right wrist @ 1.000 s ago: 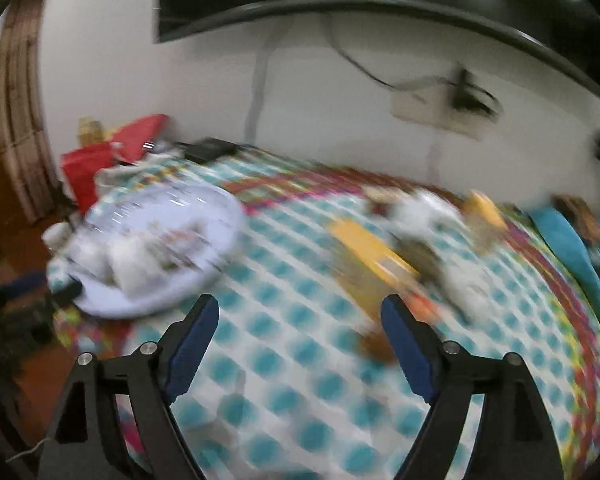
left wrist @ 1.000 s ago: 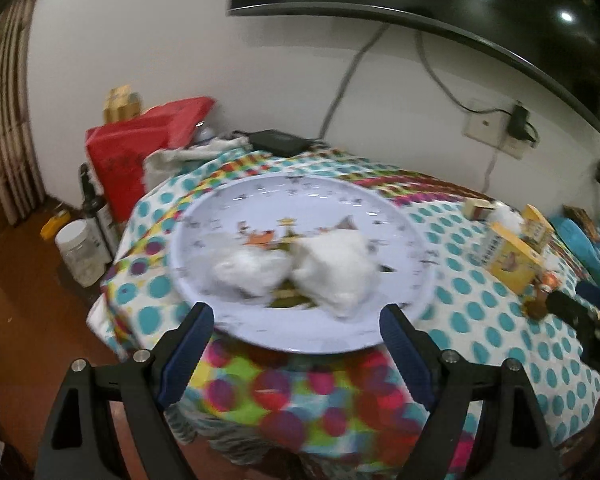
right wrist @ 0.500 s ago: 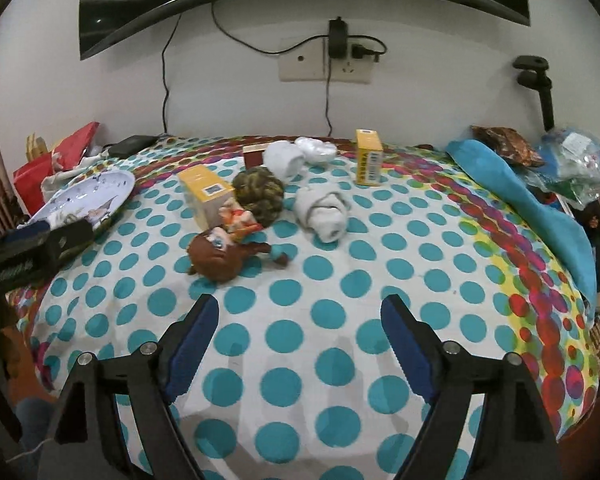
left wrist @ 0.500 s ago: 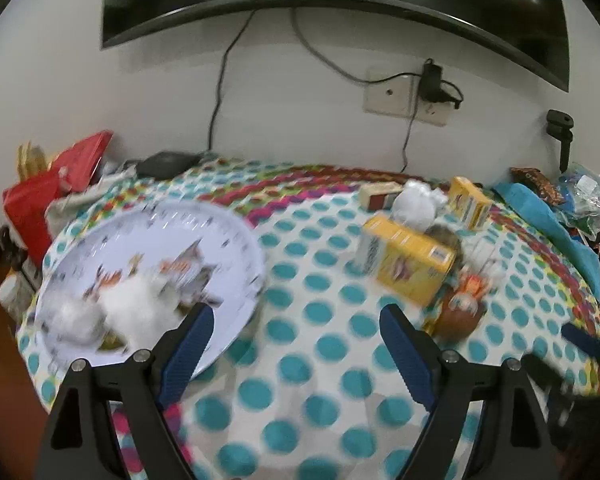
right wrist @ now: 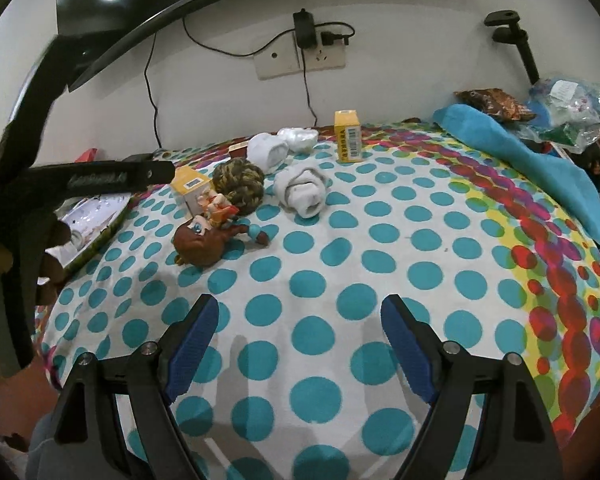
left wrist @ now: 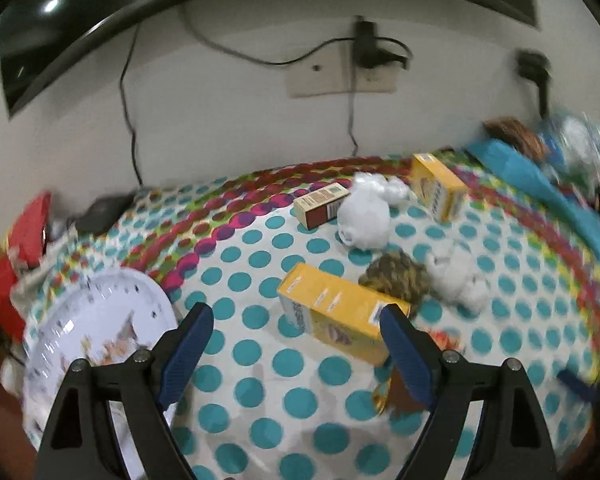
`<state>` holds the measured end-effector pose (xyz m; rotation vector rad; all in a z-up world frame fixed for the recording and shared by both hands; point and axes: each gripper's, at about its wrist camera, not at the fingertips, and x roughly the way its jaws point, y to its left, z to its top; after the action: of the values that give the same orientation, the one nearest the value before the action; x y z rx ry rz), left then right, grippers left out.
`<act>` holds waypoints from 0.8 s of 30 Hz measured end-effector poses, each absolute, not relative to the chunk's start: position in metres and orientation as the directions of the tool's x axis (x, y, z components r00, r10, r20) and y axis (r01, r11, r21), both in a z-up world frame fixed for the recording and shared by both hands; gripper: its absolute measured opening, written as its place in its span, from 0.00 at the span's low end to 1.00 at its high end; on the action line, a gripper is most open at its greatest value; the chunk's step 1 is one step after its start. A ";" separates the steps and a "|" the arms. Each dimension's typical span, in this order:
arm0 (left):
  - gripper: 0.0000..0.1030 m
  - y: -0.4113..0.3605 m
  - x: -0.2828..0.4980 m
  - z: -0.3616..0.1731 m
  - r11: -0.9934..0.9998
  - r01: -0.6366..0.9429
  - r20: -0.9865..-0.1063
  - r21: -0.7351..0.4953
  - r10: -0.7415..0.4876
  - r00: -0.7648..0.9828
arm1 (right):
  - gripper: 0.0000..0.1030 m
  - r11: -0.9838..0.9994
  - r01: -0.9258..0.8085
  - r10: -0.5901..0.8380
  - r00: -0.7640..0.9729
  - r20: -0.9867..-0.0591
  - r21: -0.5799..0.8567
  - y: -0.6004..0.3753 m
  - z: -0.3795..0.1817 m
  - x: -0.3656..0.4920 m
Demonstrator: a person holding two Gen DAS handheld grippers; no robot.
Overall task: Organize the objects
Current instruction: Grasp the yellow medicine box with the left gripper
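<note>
My left gripper (left wrist: 296, 328) is open and empty above the dotted tablecloth, just short of a lying yellow box (left wrist: 336, 314). Behind the box are a brown-green yarn ball (left wrist: 396, 276), rolled white socks (left wrist: 366, 216), a red-white box (left wrist: 320, 205) and a second yellow box (left wrist: 438, 192). A white plate (left wrist: 96, 340) lies at the left. My right gripper (right wrist: 298, 322) is open and empty over bare cloth. In its view a brown-haired doll (right wrist: 208, 236), the yarn ball (right wrist: 238, 186), a sock roll (right wrist: 302, 190) and an upright yellow box (right wrist: 348, 136) lie ahead.
A blue cloth (right wrist: 520, 152) and plastic bags (right wrist: 568, 104) fill the table's right side. Red boxes (left wrist: 24, 236) stand off the left edge. A wall socket with plugged cables (right wrist: 304, 56) is behind the table. The left gripper's arm (right wrist: 60, 184) shows at the left of the right wrist view.
My left gripper has swung right from over the plate toward the yellow box and the pile. My right gripper has moved a little closer to the table.
</note>
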<state>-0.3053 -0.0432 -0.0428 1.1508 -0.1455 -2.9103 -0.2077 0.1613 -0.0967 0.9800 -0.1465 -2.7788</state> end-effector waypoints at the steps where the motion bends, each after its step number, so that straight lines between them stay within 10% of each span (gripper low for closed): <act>1: 0.85 -0.043 -0.308 -0.043 -0.997 0.005 -0.683 0.080 -0.059 -0.728 | 0.80 -0.977 0.143 -0.212 -0.764 -0.610 0.160 0.163 -0.098 -0.208; 18: 0.85 -0.032 -0.346 -0.076 -0.931 0.360 -0.753 0.055 -0.275 -0.597 | 0.84 -0.968 0.133 -0.235 -0.772 -0.591 0.211 0.171 -0.105 -0.199; 20: 0.77 -0.030 -0.345 -0.078 -0.942 0.334 -0.752 0.043 -0.250 -0.609 | 0.84 -0.969 0.133 -0.234 -0.771 -0.592 0.209 0.172 -0.105 -0.198; 24: 0.29 -0.032 -0.347 -0.086 -0.958 0.285 -0.793 0.005 -0.178 -0.583 | 0.85 -0.968 0.131 -0.234 -0.771 -0.592 0.212 0.172 -0.105 -0.197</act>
<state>-0.3472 -0.0315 -0.0860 1.2711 0.1788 -2.5781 -0.1971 0.1717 -0.1054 0.9595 -0.2344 -2.7759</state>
